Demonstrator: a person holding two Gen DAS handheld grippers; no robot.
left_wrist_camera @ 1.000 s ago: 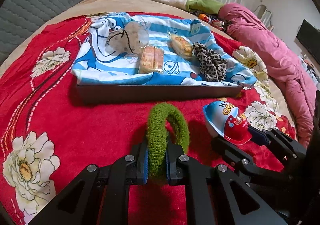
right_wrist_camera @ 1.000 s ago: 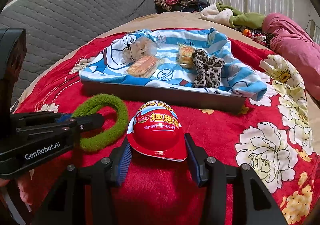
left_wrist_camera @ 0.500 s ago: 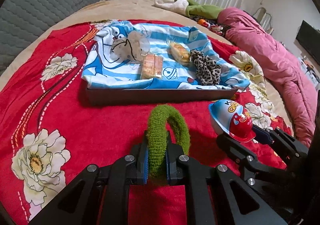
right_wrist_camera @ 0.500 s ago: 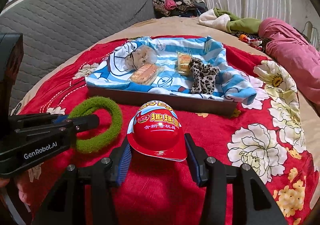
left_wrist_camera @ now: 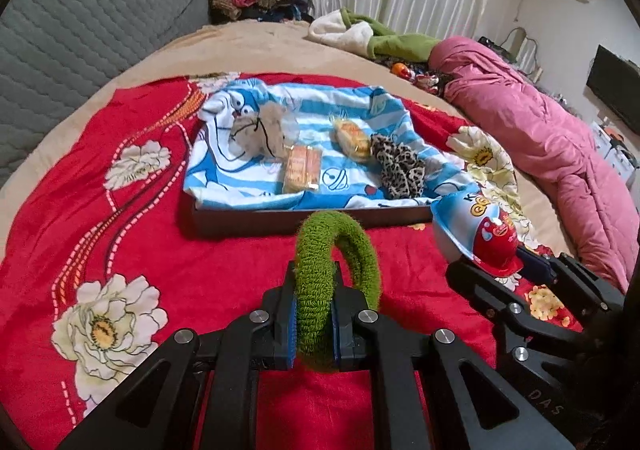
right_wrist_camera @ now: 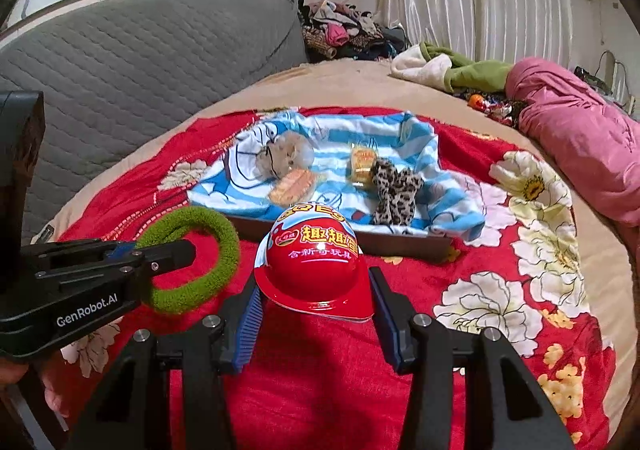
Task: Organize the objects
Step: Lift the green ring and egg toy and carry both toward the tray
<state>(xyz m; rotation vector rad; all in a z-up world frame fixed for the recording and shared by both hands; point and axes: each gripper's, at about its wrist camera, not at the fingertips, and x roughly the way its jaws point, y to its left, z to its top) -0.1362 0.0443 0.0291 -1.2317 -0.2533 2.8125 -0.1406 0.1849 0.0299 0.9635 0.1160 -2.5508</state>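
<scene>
- Holding two items above the red floral blanket (left_wrist_camera: pixel 168 242), short of the tray (left_wrist_camera: pixel 312 216); we judge both are bound for it, since the sorted things already lie there.
- Left gripper (left_wrist_camera: pixel 314 330): jaws nearly closed, pinching the green ring (left_wrist_camera: pixel 334 270) by its near side; ring stands on edge, hole sideways, so only the soft band is squeezed.
- Right gripper (right_wrist_camera: pixel 316 314): jaws set wide, pressing the rim of the red egg toy (right_wrist_camera: pixel 314 262) from both sides; dome up, label toward us.
- Tray lined with a blue striped cloth (right_wrist_camera: pixel 440 178); on it a fluffy pouch (left_wrist_camera: pixel 260 130), two snack packs (left_wrist_camera: pixel 302 168) and a leopard scrunchie (left_wrist_camera: pixel 398 166), spaced apart.
- Free cloth shows at the near left corner; we reckon the ring fits there.
</scene>
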